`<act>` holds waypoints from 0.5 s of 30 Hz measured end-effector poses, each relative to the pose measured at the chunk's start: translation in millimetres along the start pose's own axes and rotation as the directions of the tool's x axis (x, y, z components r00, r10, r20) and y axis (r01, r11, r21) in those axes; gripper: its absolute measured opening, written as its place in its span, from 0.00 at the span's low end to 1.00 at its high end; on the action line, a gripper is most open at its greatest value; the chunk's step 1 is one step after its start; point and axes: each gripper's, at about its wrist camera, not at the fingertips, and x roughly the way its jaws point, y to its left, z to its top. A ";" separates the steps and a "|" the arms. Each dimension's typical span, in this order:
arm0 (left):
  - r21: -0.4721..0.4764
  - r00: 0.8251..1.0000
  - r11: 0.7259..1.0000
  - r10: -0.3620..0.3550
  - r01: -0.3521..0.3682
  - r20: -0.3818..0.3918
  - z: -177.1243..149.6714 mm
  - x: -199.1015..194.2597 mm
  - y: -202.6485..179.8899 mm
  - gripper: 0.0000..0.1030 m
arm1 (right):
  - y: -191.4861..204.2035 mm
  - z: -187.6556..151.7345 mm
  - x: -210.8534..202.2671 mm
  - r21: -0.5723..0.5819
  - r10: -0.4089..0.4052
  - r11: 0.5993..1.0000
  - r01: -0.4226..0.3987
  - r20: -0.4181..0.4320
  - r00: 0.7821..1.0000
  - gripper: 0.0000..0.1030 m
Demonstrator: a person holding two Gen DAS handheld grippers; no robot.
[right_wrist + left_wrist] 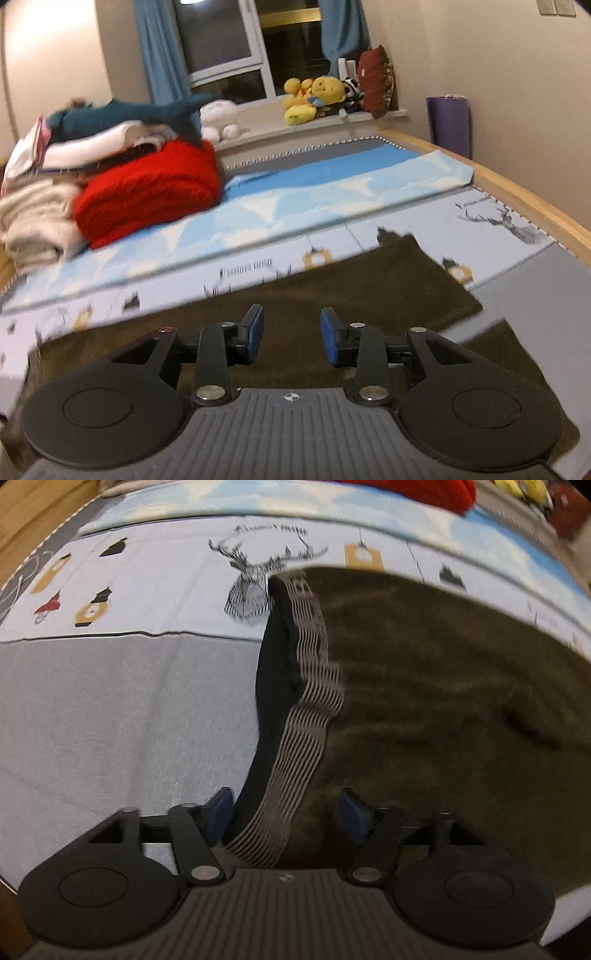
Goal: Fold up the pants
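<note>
Dark olive pants (436,686) lie flat on the bed, with the striped waistband (314,686) and black lining at their left end. My left gripper (284,814) hovers over the waistband's near part with its blue pads wide apart, open, not pressing the cloth. In the right wrist view the pants (332,288) stretch across the printed sheet, one leg end (417,273) lying toward the right. My right gripper (291,334) is above them, open, with nothing between the pads.
The bed carries a grey and printed sheet (110,701) and a light blue blanket (295,199). A red folded blanket (147,192) and stacked laundry (44,206) sit at the far left. Plush toys (317,96) line the windowsill. A wooden bed frame (517,192) borders the right.
</note>
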 end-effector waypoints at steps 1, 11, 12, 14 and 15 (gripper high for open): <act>0.020 1.000 1.000 0.007 -0.007 -0.007 -3.5 3.8 0.4 0.77 | 0.7 -7.7 3.4 -0.013 -0.024 1.000 0.024 -0.037 0.999 0.34; 0.096 0.996 0.995 0.004 0.005 -0.092 -11.2 37.9 7.9 0.59 | -4.1 -17.8 26.6 -0.135 -0.172 0.978 0.162 -0.061 0.983 0.34; 0.111 0.996 0.994 0.011 -0.001 -0.088 -11.9 36.6 7.1 0.50 | -6.5 -18.3 28.4 -0.125 -0.174 0.978 0.165 -0.069 0.982 0.34; 0.149 0.997 0.988 0.038 -0.027 -0.072 -13.0 32.1 7.0 0.33 | -10.5 -21.6 30.4 -0.114 -0.178 0.979 0.168 -0.077 0.981 0.34; 0.144 0.997 0.989 0.034 -0.024 -0.069 -13.4 29.4 9.8 0.28 | -12.1 -23.0 31.2 -0.108 -0.177 0.980 0.168 -0.078 0.981 0.34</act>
